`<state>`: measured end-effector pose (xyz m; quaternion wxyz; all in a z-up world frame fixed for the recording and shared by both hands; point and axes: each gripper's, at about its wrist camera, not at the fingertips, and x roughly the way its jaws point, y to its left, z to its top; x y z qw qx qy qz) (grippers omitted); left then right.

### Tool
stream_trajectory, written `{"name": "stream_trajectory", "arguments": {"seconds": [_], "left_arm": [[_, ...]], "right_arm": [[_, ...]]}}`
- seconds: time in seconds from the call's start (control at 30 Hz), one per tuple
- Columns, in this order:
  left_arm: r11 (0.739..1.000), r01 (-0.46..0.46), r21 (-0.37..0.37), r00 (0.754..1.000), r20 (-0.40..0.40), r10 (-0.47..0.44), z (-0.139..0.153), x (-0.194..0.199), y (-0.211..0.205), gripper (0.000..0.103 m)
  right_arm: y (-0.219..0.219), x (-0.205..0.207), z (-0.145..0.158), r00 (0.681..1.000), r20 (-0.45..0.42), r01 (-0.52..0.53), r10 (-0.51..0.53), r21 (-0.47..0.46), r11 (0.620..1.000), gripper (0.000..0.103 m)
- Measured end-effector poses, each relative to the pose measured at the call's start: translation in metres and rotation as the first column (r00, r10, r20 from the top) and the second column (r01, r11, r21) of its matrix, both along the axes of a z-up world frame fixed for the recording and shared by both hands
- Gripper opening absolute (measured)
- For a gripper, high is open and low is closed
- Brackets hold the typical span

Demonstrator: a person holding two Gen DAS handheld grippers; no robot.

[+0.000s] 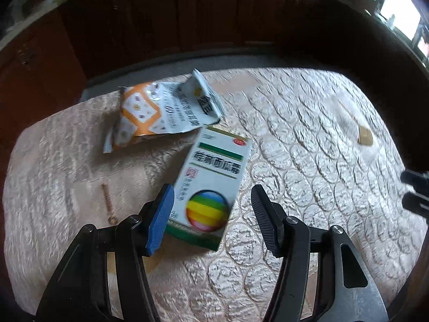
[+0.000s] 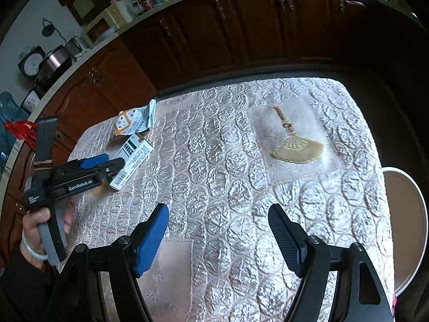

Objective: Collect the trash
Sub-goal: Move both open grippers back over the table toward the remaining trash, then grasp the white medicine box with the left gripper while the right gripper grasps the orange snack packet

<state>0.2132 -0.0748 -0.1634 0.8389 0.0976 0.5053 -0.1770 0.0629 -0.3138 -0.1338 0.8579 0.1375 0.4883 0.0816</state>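
Note:
A white medicine box [image 1: 211, 182] with green stripes and a rainbow ball lies flat on the quilted cloth. Beyond it lies a torn orange and white snack wrapper [image 1: 161, 112]. My left gripper [image 1: 213, 189] is open and hangs over the box's near end. The box lies between the jaws, with a gap on the black finger's side. In the right wrist view the box [image 2: 134, 155] and wrapper [image 2: 134, 122] sit at the far left, with the left gripper [image 2: 115, 161] beside the box, held by a hand [image 2: 37, 222]. My right gripper [image 2: 218, 209] is open and empty over bare cloth.
The pale quilted tablecloth [image 2: 214, 161] bears an embroidered fan [image 2: 297, 150]. A round white-rimmed container [image 2: 405, 225] stands below the table's right edge. Dark wooden cabinets [image 2: 241, 32] run behind the table, with bottles and appliances on the counter.

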Motion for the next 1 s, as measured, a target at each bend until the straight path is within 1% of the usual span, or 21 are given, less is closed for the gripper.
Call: {"name": "stream_trajectory", "arguments": {"seconds": [0.07,0.13,0.2,0.3,0.33,0.47,0.5,0.67,0.77,0.83,1.0], "left_arm": [[1.000,0.017,0.019,1.000,0.012,-0.017,-0.003,0.002,-0.003,0.066],[1.000,0.005,0.031,1.000,0.011,-0.006,-0.004,0.007,-0.004,0.066],[1.000,-0.002,0.017,1.000,-0.030,0.003,-0.010,0.016,-0.004,0.066],[0.999,-0.013,0.042,0.998,-0.055,0.016,-0.021,0.022,-0.004,0.066],[0.999,-0.013,0.041,0.998,-0.057,0.015,-0.024,0.023,-0.003,0.066],[0.998,-0.061,-0.013,0.997,-0.052,0.061,-0.025,0.021,0.009,0.059],[0.997,-0.078,-0.022,0.996,-0.046,0.077,-0.022,0.019,0.015,0.056],[0.986,-0.163,-0.047,0.987,-0.016,0.162,-0.002,0.002,0.051,0.053],[0.978,-0.201,-0.050,0.980,-0.004,0.201,0.009,-0.007,0.070,0.053],[0.972,-0.229,-0.059,0.973,-0.008,0.229,0.014,-0.010,0.084,0.052],[0.958,-0.277,-0.082,0.961,-0.003,0.277,0.024,-0.026,0.108,0.051]], "right_arm": [[0.001,0.005,-0.003,1.000,-0.007,-0.004,0.004,0.002,1.000,0.074],[0.002,0.009,-0.005,1.000,-0.014,-0.006,0.007,0.005,1.000,0.074],[0.006,0.016,-0.009,1.000,-0.023,-0.015,0.015,0.008,1.000,0.074],[0.013,0.026,-0.011,0.999,-0.027,-0.034,0.034,0.004,0.999,0.074],[0.017,0.030,-0.011,0.999,-0.029,-0.042,0.042,0.003,0.999,0.074],[0.031,0.049,-0.014,0.997,-0.027,-0.076,0.076,0.017,0.997,0.074],[0.034,0.054,-0.014,0.996,-0.027,-0.084,0.084,0.020,0.996,0.074],[0.063,0.089,-0.017,0.989,-0.008,-0.149,0.149,0.047,0.988,0.074],[0.084,0.115,-0.019,0.982,0.009,-0.186,0.186,0.092,0.978,0.074],[0.099,0.136,-0.024,0.980,0.016,-0.197,0.196,0.116,0.974,0.074],[0.130,0.187,-0.041,0.982,0.018,-0.187,0.187,0.124,0.974,0.074]]}}
